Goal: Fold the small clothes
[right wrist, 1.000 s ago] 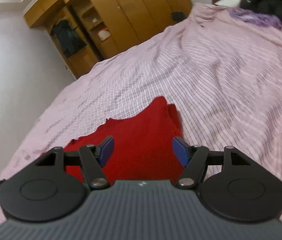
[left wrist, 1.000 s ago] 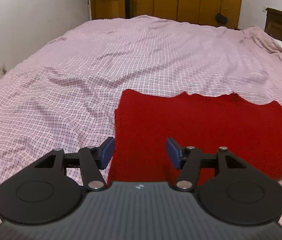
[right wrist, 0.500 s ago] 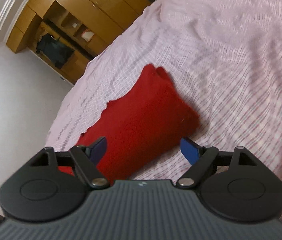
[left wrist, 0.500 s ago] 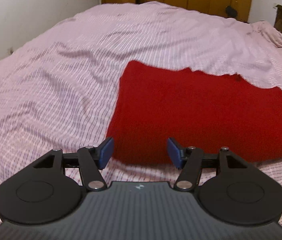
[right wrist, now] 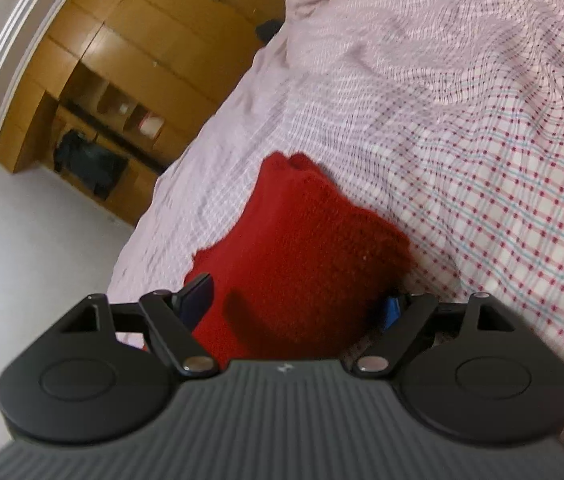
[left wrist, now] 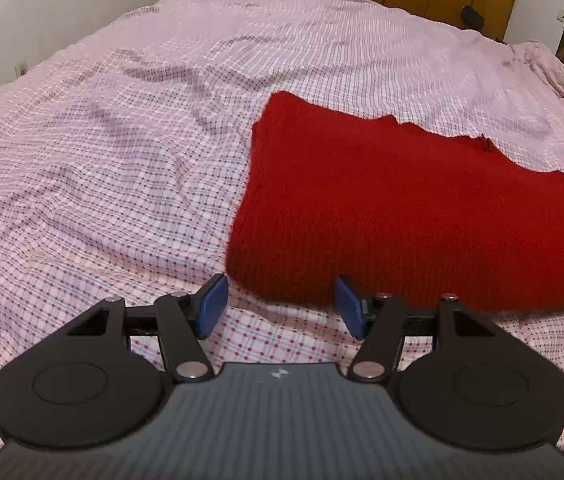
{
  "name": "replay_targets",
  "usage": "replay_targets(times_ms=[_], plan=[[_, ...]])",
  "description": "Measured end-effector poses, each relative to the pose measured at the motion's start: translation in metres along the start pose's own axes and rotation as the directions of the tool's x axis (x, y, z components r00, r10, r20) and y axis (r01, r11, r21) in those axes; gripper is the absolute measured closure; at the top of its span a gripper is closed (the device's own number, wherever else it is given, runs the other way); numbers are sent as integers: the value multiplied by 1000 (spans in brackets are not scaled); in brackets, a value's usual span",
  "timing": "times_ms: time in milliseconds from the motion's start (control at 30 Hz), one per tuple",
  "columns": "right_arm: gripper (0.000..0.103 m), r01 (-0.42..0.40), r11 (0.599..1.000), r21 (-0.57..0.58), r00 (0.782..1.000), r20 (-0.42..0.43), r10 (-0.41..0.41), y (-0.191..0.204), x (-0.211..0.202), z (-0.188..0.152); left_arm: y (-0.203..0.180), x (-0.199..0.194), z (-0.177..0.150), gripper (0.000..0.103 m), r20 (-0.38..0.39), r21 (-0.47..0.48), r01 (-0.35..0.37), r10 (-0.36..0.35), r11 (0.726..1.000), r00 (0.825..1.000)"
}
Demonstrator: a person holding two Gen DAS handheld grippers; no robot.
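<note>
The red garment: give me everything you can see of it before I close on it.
The red garment is a deep red, fuzzy knit, already folded into a rough rectangle and lying flat on the pink checked bedsheet. Its far edge is uneven, with a small notch. The left gripper is open just short of its near left corner, not touching. The right gripper is open and straddles the near right corner, one finger above the cloth and the other low beside its edge; contact is unclear.
</note>
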State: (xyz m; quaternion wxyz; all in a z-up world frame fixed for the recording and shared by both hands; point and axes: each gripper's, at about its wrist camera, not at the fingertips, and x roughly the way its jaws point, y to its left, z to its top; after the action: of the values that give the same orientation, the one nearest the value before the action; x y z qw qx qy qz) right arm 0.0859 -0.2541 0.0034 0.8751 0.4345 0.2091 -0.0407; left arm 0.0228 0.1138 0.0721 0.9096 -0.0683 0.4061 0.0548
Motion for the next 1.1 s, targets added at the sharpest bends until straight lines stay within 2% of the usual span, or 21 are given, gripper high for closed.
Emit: replay_targets(times_ms=[167,200,233,267,367,467,533,733,900,1000,1100], plan=[[21,-3,998,56,998,62,-1,-3,7,4,11,-13,4,38,25,-1,21,-21,1000,999],[26,-2,998,64,997,72,-3,-3,8,5,14,-16,5,38,29,-5,20,-20,1000,999],[36,16,997,72,996,84,-22,-2,9,6,17,-18,6,38,34,-7,21,-21,1000,999],[41,37,996,81,995,92,-45,-2,11,8,20,-20,6,38,39,-7,21,-21,1000,999],[50,52,992,115,994,94,-64,-8,13,12,27,-24,8,38,54,22,0,-2,1000,999],[63,59,995,82,994,92,-66,-6,13,17,33,-25,11,38,61,62,-41,37,997,997],[67,61,998,36,994,93,-64,2,12,21,39,-25,14,38,66,64,-51,47,997,997],[69,5,997,-81,996,90,2,27,3,34,55,-19,26,38,77,72,-57,51,996,996],[70,-9,987,-160,994,102,26,51,-3,37,67,-3,36,38,49,51,-30,28,998,998],[70,-23,971,-238,992,112,51,76,-6,33,74,5,38,38,28,37,-23,22,999,999],[71,-38,939,-343,990,116,83,106,-12,25,80,8,39,38,23,31,-23,22,999,999]])
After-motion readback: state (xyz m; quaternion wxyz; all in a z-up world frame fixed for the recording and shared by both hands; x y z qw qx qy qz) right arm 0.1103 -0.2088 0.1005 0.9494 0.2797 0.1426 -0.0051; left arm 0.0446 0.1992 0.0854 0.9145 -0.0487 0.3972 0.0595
